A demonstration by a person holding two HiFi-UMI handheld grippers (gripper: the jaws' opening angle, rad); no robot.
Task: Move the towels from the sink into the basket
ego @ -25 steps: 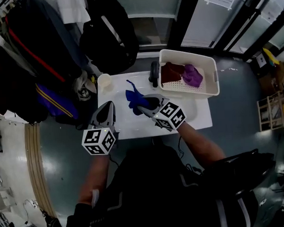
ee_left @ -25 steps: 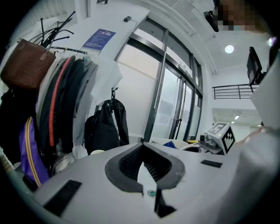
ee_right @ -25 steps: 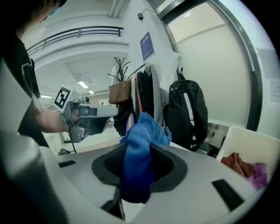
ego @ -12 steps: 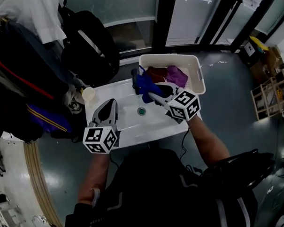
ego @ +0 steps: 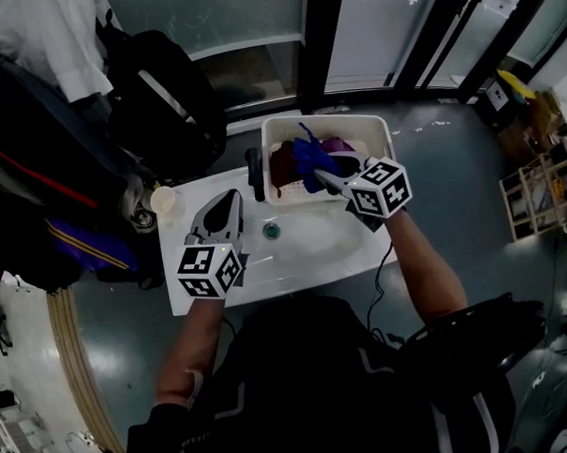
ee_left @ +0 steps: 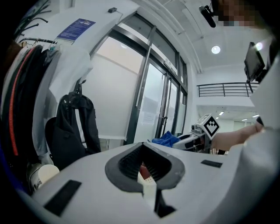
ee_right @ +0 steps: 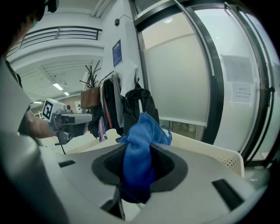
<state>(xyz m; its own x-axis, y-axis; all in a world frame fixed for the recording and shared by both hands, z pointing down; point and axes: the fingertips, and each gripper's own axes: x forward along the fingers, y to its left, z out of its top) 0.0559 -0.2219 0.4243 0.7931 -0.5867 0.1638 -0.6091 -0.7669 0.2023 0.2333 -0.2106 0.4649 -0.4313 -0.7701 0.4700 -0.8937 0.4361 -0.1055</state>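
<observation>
Right gripper [ego: 323,178] clamps the blue towel [ego: 308,157] above the basket [ego: 378,123], over red [ego: 283,165] and purple [ego: 336,146] towels inside it; left gripper [ego: 232,199], jaws together and empty, hovers left of the basket.

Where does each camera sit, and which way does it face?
Head view: on the person's head, looking steeply down at sink and basket; forearms, both grippers show.
Left gripper view: on the left gripper, facing the right gripper; own jaws show.
Right gripper view: on that gripper, facing the left one; jaws hold a blue towel.
Shared: all show the towel.
</observation>
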